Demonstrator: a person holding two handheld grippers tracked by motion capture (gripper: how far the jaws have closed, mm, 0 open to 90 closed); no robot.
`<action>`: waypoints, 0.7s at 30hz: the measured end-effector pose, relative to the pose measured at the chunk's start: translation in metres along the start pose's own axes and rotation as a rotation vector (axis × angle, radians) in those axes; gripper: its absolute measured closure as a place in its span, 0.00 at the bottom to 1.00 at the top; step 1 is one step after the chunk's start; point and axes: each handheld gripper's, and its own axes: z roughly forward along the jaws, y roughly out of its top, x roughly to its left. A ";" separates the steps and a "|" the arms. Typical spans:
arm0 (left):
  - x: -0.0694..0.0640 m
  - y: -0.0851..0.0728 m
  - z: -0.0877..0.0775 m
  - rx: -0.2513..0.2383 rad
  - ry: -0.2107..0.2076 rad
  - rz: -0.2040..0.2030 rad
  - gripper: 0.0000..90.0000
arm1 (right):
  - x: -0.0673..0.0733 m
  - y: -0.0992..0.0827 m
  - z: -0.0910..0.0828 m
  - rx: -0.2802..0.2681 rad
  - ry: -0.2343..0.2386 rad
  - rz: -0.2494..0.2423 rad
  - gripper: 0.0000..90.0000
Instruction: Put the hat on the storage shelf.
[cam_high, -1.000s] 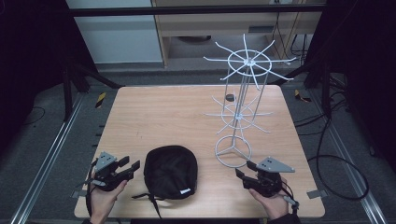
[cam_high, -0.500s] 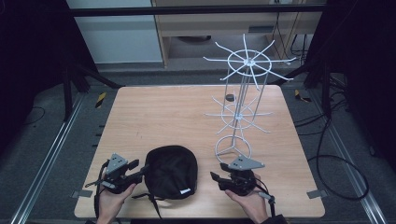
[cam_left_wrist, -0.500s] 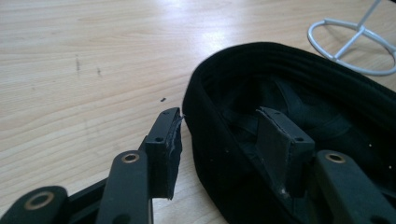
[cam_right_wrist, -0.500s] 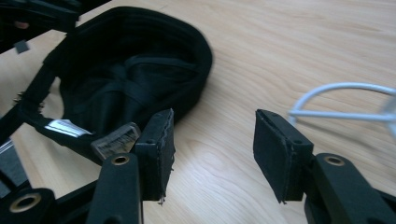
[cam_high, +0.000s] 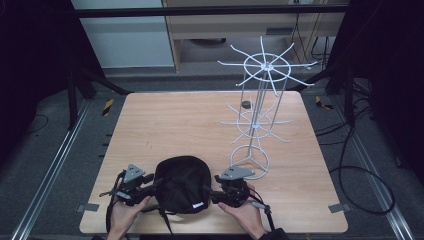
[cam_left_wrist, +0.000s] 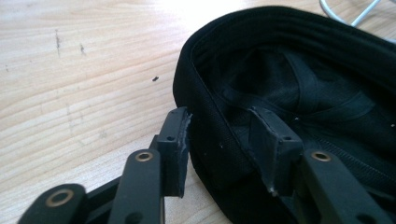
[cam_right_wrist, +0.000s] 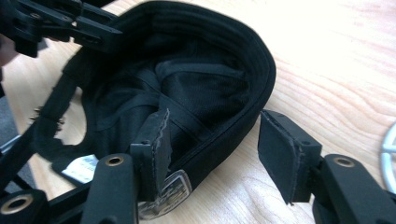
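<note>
Straddling the rim of the black cap (cam_left_wrist: 289, 93), the left gripper (cam_left_wrist: 224, 140) has one jaw outside the cap's wall and one inside; its jaws have just been closing, yet a gap shows beside the outer pad, so they are not pinching the rim. The right gripper (cam_right_wrist: 212, 149) stands the same way on the opposite rim, one jaw inside and one outside, spread with clear space at the outer pad; its jaws have just been opening. The cap lies upside down, hollow upward, near the front edge of the table (cam_high: 190, 120), between the two grippers, with a white label at its near edge. Just behind the right gripper stands a white wire rack (cam_high: 257, 125), its ring base on the wood.
</note>
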 end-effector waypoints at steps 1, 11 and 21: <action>0.000 0.000 0.001 0.004 -0.001 -0.002 0.66 | 0.000 -0.001 0.003 0.008 -0.001 0.006 0.49; 0.005 -0.001 0.003 0.038 0.007 -0.035 0.84 | -0.004 -0.008 0.023 0.078 -0.026 0.013 0.46; 0.007 -0.001 0.004 0.048 0.012 -0.048 0.88 | -0.005 -0.011 0.034 0.134 -0.028 0.045 0.62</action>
